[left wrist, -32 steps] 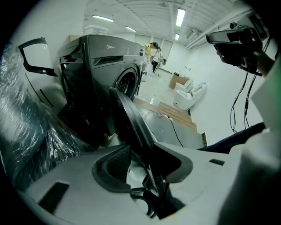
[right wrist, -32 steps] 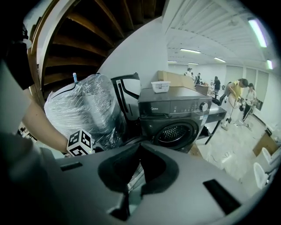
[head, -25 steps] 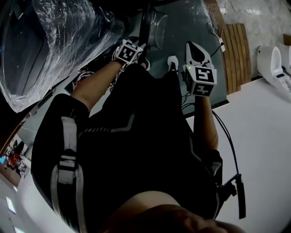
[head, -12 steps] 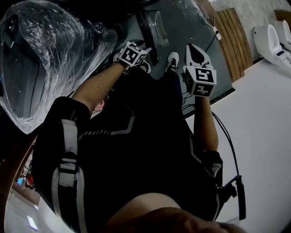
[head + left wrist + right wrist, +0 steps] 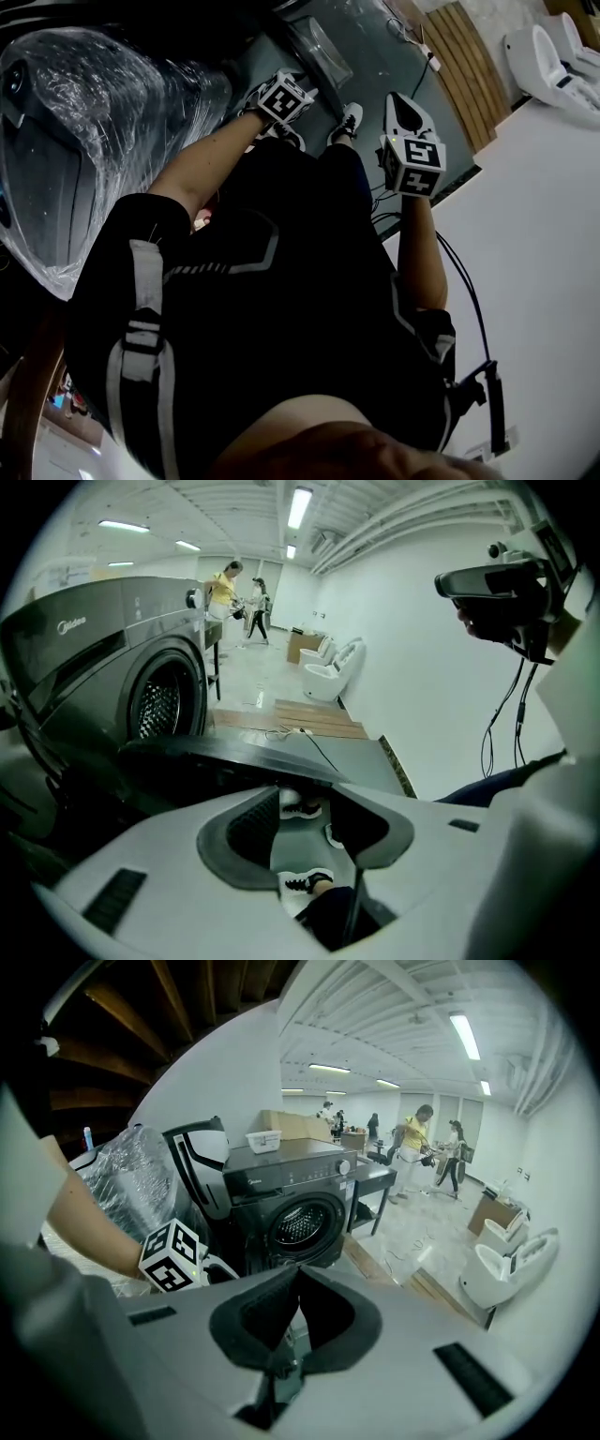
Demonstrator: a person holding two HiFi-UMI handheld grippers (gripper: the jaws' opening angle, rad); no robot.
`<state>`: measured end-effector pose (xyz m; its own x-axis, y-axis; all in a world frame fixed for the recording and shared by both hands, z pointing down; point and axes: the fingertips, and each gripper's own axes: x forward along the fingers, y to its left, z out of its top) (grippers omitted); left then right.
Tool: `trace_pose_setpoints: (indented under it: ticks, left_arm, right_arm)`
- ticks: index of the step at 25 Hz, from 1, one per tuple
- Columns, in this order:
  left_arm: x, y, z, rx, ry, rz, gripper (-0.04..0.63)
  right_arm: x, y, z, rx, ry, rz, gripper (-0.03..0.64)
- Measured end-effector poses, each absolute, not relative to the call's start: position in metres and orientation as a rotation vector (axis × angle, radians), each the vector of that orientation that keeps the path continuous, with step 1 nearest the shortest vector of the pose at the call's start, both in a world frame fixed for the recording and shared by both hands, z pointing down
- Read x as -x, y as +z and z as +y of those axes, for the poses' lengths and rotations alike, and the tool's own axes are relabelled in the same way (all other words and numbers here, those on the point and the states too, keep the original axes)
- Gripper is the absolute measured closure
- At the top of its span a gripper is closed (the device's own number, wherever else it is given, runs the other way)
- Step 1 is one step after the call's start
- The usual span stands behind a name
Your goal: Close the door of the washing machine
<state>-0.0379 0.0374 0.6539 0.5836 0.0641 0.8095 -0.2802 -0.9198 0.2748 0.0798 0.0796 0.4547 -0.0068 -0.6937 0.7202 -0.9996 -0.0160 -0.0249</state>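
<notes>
The dark grey washing machine [image 5: 291, 1194] stands with its drum opening [image 5: 302, 1223] uncovered. Its round door [image 5: 201, 1168] hangs swung out to the left. In the left gripper view the drum [image 5: 159, 703] shows at left, and a dark door edge [image 5: 206, 754] runs across just beyond my jaws. My left gripper [image 5: 305, 829] is open, with only the floor and a person's shoes behind the gap. Its marker cube [image 5: 172, 1256] sits beside the door. My right gripper [image 5: 296, 1288] is shut on nothing and held in the air [image 5: 403, 108], apart from the machine.
A plastic-wrapped appliance [image 5: 84, 141] bulks at the left of the head view. A wooden pallet [image 5: 464, 66] and white toilets [image 5: 553, 56] lie at the far right, and a cable [image 5: 309, 742] crosses the floor. People stand far back [image 5: 412, 1147].
My left gripper has slid to the right and rolled, away from the plastic-wrapped appliance. The right gripper keeps about the same spot in the picture. The whole head view has swung.
</notes>
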Motion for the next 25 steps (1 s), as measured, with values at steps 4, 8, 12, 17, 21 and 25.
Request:
trace_pose_setpoints:
  ticks: [4, 8, 12, 17, 21, 25]
  left_arm:
    - [0.021, 0.652, 0.032, -2.479, 1.299, -0.123, 0.423]
    - [0.003, 0.648, 0.023, -2.484, 1.275, -0.126, 0.423]
    - [-0.008, 0.645, 0.013, -2.475, 1.271, -0.155, 0.423]
    - [-0.022, 0.636, -0.010, -2.512, 1.261, -0.211, 0.423]
    - [-0.029, 0.635, -0.023, -2.571, 1.346, -0.171, 0.425]
    - [-0.040, 0.627, -0.043, -2.648, 1.373, -0.219, 0.423]
  right_arm:
    - [-0.087, 0.453, 0.087, -1.773, 0.779, -1.717, 0.612]
    - [-0.096, 0.452, 0.090, -1.788, 0.778, -1.689, 0.612]
    - [-0.105, 0.447, 0.092, -1.814, 0.780, -1.667, 0.612]
    - [-0.117, 0.435, 0.089, -1.863, 0.748, -1.637, 0.612]
    - [-0.122, 0.427, 0.088, -1.883, 0.722, -1.619, 0.612]
    - [-0.135, 0.430, 0.083, -1.900, 0.716, -1.627, 0.612]
